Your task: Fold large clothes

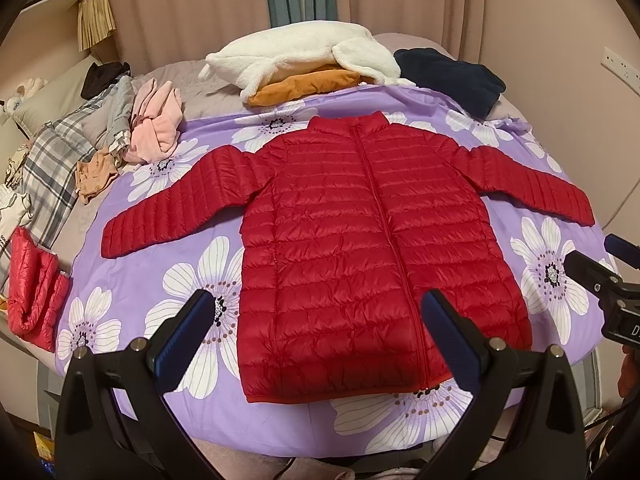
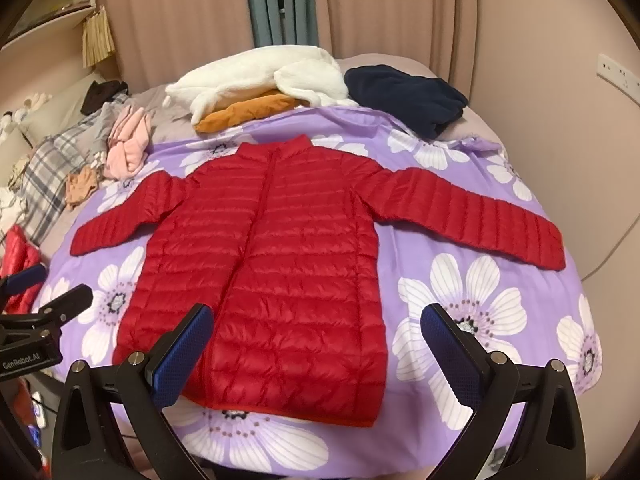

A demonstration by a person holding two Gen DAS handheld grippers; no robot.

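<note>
A red quilted puffer jacket [image 1: 360,240] lies flat and zipped, front up, on a purple flowered sheet [image 1: 168,264], with both sleeves spread out to the sides. It also shows in the right wrist view [image 2: 280,260]. My left gripper [image 1: 320,316] is open and empty, held above the jacket's hem. My right gripper [image 2: 318,328] is open and empty, above the hem's right side. The right gripper shows at the right edge of the left wrist view [image 1: 600,272]; the left gripper shows at the left edge of the right wrist view [image 2: 44,300].
A white fleece on an orange garment [image 1: 304,60] and a navy garment [image 1: 452,76] lie at the far end of the bed. Pink, grey and plaid clothes [image 1: 120,128] are piled at the far left. Another red puffer piece [image 1: 34,288] lies at the left edge.
</note>
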